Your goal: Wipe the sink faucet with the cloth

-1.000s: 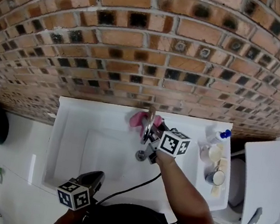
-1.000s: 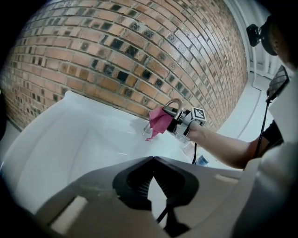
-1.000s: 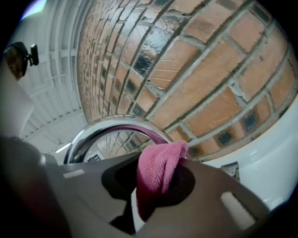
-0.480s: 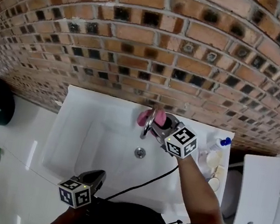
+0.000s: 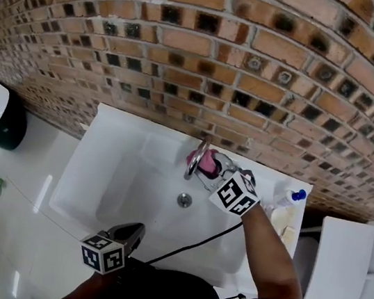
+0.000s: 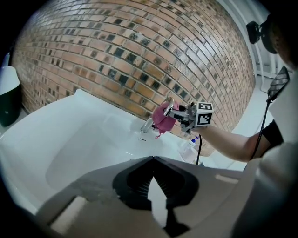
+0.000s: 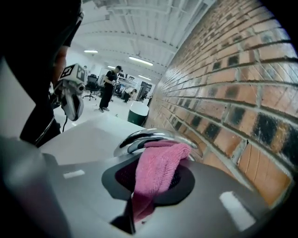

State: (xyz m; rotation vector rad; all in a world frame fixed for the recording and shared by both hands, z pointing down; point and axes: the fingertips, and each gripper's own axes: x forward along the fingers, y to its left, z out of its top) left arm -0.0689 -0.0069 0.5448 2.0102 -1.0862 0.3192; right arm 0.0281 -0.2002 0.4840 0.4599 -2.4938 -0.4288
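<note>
- Against the faucet [image 5: 197, 155], the right tool [image 5: 214, 167] clamps the pink cloth [image 7: 158, 167]; the cloth's free end touches the chrome spout
- Well in front of the faucet, over the near rim of the sink [image 5: 101, 160], the left tool [image 5: 133, 231] hangs with its tips together, holding nothing

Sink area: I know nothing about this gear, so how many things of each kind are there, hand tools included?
Grippers: 2 (left gripper, right gripper)
Sink: 1
Faucet: 1
Pink cloth: 1
Spray bottle: 1
Bin: 1
Total: 7 that show clearly
</note>
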